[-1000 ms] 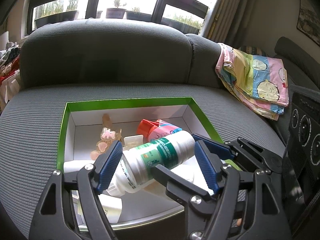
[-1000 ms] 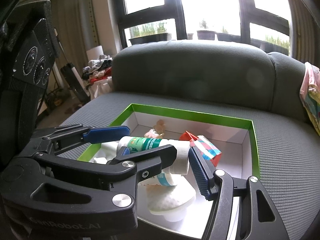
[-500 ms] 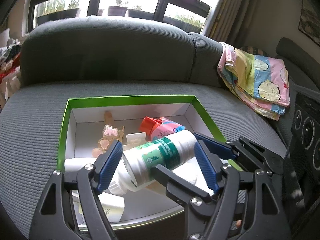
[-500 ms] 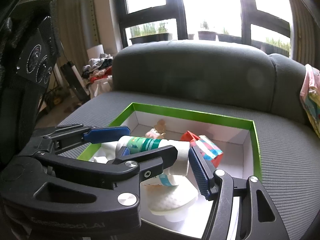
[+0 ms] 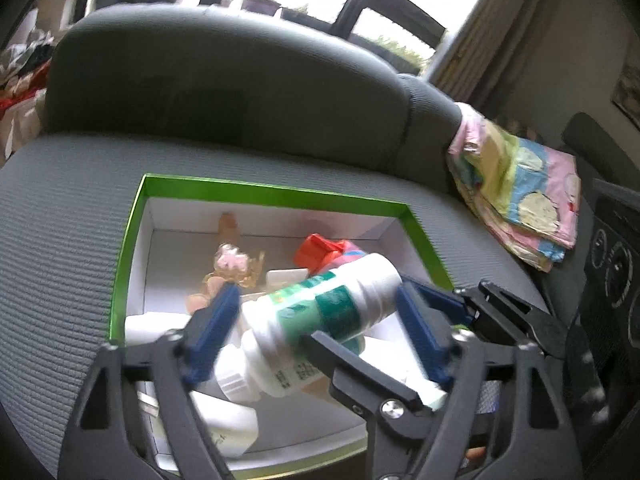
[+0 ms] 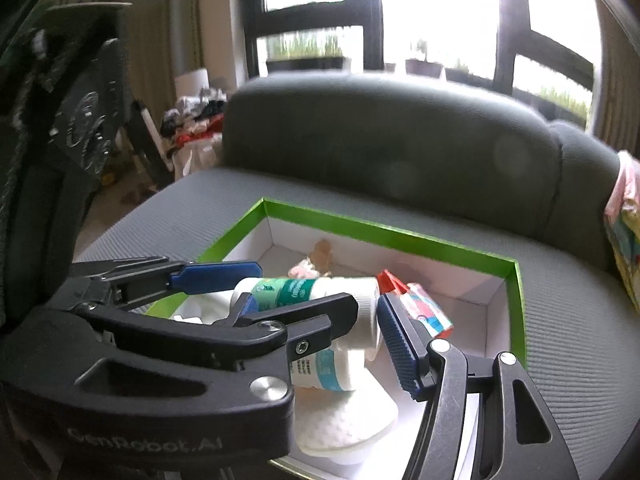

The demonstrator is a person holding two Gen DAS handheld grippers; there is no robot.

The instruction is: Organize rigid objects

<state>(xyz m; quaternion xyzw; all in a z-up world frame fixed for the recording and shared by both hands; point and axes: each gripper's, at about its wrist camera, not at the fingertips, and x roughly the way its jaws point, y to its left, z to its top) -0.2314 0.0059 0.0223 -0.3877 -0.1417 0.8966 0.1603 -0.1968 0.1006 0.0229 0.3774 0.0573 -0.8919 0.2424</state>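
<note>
**A:** What surface is everything sat on?

**B:** A grey ribbed-fabric sofa seat (image 5: 60,240), with a padded backrest (image 5: 224,92) behind it. Dark-framed windows (image 6: 440,4) with potted plants on the sill can be seen past that, and a folded pastel cartoon-print cloth (image 5: 520,196) is draped at the seat's right end. A shallow cardboard box with a green rim and white inside (image 5: 276,193) is placed mid-seat.

**A:** And the bottle?

**B:** The white plastic cylinder bottle with a green-and-teal label (image 5: 320,320) is held tilted above the box's near half, ridged cap end raised toward the right wall. It's pinched lengthwise by the left gripper (image 5: 316,332), blue ribbed pads pressed on both ends. The right gripper (image 6: 320,300) is spread wide, nothing gripped, though one pad is just beside the cap; contact can't be told.

**A:** Other stuff in the box?

**B:** A red-topped pastel carton (image 6: 420,308) near the right wall, a clear crinkly packet of pink bits (image 5: 236,264) toward the far wall, and a dimpled white plastic piece (image 6: 344,424) at the near edge. The picture is blurred.
</note>
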